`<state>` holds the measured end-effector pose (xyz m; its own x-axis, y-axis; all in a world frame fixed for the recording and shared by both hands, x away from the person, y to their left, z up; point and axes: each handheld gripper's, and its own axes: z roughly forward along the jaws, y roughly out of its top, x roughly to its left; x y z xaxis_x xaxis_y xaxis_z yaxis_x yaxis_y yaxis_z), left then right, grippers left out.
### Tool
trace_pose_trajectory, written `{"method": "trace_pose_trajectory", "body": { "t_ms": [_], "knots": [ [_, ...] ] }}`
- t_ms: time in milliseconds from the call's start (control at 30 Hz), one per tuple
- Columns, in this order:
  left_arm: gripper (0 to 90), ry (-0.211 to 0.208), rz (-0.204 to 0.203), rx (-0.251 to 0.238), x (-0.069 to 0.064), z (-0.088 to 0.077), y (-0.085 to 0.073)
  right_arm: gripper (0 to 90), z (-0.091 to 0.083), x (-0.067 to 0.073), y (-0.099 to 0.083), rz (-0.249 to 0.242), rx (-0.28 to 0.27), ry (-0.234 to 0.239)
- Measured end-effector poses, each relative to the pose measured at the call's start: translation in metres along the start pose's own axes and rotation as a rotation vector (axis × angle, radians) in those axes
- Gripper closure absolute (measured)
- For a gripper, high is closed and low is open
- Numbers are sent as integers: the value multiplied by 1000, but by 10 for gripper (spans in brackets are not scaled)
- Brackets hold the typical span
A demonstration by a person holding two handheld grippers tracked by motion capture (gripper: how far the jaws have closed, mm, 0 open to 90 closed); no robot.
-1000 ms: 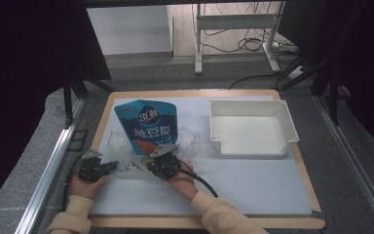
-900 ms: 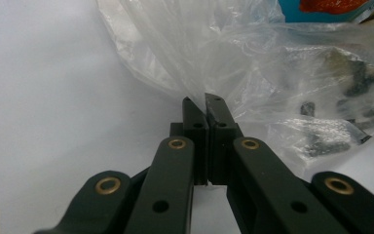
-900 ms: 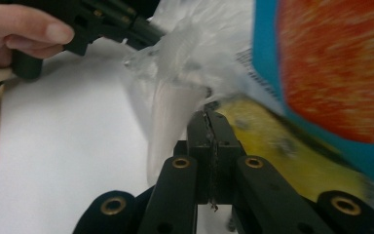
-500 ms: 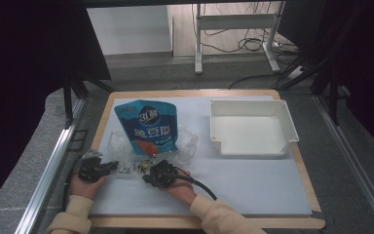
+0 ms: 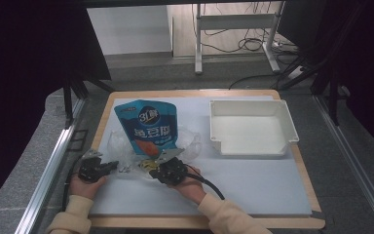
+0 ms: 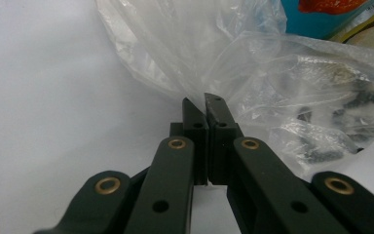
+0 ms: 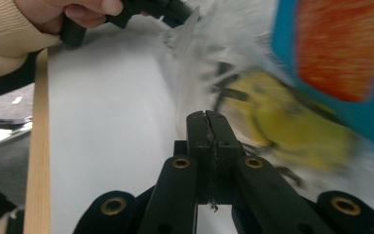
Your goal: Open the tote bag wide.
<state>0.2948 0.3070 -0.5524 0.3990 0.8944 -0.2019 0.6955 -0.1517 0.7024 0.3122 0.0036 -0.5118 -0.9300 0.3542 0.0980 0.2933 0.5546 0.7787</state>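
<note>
A blue snack pouch (image 5: 148, 126) stands tilted at the middle left of the white mat, partly inside a crumpled clear plastic bag (image 5: 191, 140). My left gripper (image 5: 113, 165) is at the bag's left edge. In the left gripper view it (image 6: 202, 102) is shut, with the clear film (image 6: 185, 53) pinched at its tips. My right gripper (image 5: 149, 167) sits just below the pouch. The blurred right gripper view shows it (image 7: 208, 115) shut, with the bag's edge (image 7: 177, 73) running down to the tips and the pouch (image 7: 331, 53) close behind.
An empty white tray (image 5: 253, 103) stands at the right of the board. The white mat (image 5: 258, 180) covers a wooden board (image 5: 306, 170) with metal rails on both sides. The right gripper's cable (image 5: 209, 183) trails across the mat.
My right gripper has shifted a little toward the near edge and lifted slightly, with the bag's edge following. The left gripper has stayed put.
</note>
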Motion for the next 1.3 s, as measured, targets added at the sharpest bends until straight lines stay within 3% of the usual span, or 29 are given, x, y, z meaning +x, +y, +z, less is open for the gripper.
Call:
{"method": "trace_pose_trajectory", "body": {
  "t_ms": [100,167,233,367,700,1300],
  "knots": [
    [890,2,1,2,0,0,0,887,-26,-12,-5,30,-37,-55],
    [890,3,2,2,-1,0,0,887,-32,-16,-6,44,-49,-68],
    [890,4,5,3,-1,0,1,888,-46,-28,-8,91,-80,-98],
    [890,3,6,3,-1,0,1,888,-56,-43,-10,115,-95,-151],
    [889,2,7,3,-1,0,1,887,-51,-61,-23,138,-37,-205],
    [888,2,8,3,-1,0,0,887,-43,-70,-33,169,33,-213]
  ]
}}
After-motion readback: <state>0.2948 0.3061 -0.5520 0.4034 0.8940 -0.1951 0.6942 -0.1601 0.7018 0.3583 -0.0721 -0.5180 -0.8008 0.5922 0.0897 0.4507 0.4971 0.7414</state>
